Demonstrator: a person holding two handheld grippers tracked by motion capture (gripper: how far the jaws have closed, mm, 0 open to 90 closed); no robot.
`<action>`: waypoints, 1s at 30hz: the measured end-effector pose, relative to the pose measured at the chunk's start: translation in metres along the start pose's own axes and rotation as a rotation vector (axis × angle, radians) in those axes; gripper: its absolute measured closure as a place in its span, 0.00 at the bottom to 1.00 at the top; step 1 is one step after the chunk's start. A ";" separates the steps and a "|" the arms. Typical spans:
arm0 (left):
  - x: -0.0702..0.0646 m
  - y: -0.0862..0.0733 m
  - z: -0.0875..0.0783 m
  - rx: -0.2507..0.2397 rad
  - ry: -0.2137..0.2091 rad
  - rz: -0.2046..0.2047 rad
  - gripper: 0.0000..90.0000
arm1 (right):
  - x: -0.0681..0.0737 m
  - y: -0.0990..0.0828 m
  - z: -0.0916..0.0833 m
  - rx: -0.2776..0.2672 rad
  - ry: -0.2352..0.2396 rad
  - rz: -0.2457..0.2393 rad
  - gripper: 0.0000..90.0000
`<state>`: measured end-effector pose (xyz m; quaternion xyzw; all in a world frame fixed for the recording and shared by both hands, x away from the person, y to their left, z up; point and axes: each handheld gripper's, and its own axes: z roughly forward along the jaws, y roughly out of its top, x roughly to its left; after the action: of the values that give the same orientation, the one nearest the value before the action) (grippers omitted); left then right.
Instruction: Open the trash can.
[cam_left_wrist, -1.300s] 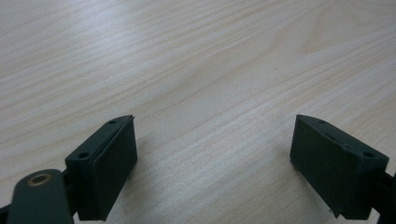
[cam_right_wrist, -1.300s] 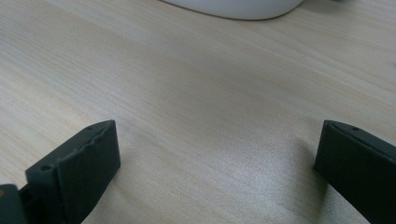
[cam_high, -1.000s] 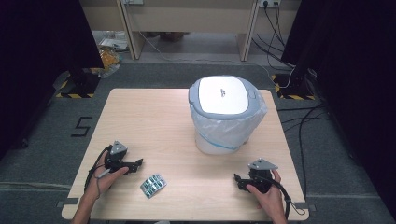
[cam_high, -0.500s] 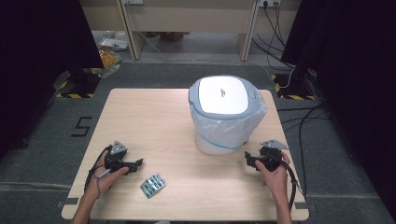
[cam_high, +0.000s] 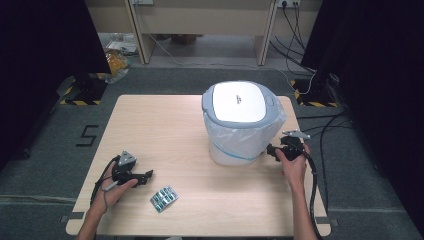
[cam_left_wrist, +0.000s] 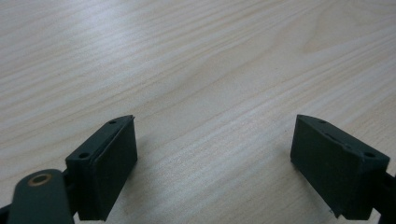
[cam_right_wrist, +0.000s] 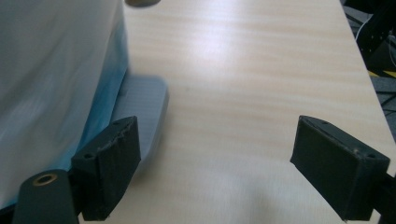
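Bin w/ white liner stands near the tabletop's far right corner; pedal at its base. Right gripper just beside it, jaws wide, empty. Left gripper near left front edge, wide open, empty. Bin prob light, liner slippery (press pedal, don't grab).

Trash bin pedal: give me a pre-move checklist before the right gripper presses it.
1. Right gripper open: ok, fingers wide apart, nothing between them.
2. Grey pedal within reach: ok, just ahead of one finger at the base of the trash bin.
3. Bin lid closed: ok.
4. White bin liner clear of the pedal: cannot tell, it hangs right beside it.
5. Left gripper out of the way: ok, open over bare table.
6. Blister pack clear of the bin: ok.
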<state>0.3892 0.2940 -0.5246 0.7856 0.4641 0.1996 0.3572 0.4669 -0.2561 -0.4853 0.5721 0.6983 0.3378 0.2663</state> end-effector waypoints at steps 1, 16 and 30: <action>0.000 0.000 0.000 0.000 0.000 0.000 0.15 | -0.003 0.008 0.007 -0.012 0.009 0.024 0.17; 0.000 0.000 0.000 0.000 0.000 -0.001 0.15 | -0.005 0.012 0.032 0.006 0.017 0.052 0.17; 0.000 0.000 0.000 -0.001 0.001 -0.003 0.15 | 0.011 -0.021 0.000 -0.040 -0.009 0.044 0.17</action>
<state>0.3891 0.2938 -0.5246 0.7846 0.4651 0.1998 0.3579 0.4519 -0.2476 -0.5012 0.5833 0.6775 0.3551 0.2734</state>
